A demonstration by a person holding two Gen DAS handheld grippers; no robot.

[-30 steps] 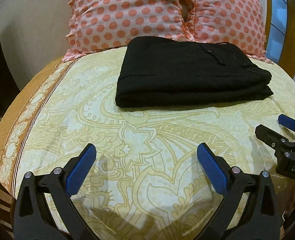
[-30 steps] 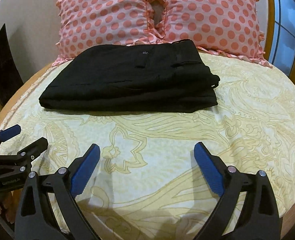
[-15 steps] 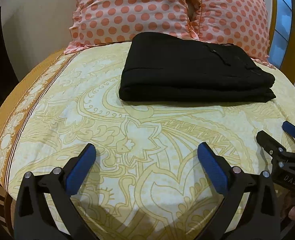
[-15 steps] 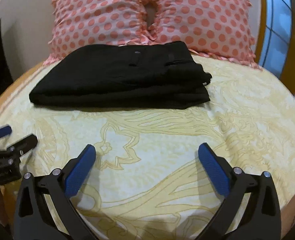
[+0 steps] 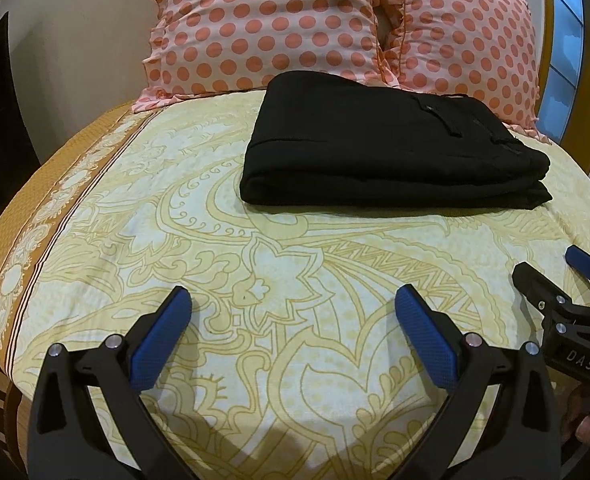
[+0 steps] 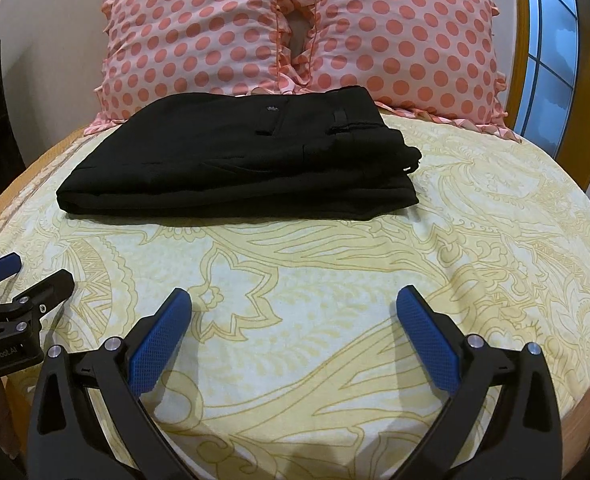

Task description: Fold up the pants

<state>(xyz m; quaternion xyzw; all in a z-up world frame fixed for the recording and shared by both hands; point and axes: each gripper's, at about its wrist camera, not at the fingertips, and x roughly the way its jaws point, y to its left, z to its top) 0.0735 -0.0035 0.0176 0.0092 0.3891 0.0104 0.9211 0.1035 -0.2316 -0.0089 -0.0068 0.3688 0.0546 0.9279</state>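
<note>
left gripper (image 5: 293, 320): our jaws spread wide, holding nothing, bases cut off at bottom edge | pants (image 5: 387, 148): black, folded, upper centre, far edge hidden against pillows (image 5: 263, 24) | bedsheet (image 5: 295, 264): bare stretch between | right gripper (image 6: 294, 320): jaws gaping, empty, low centre.

A broad stretch of bedsheet (image 6: 335, 264) is lying bare between the near edge and the folded pants (image 6: 239, 168), which are blocking the far middle. Behind them, two pillows (image 6: 295, 36) are walling off the far side.
</note>
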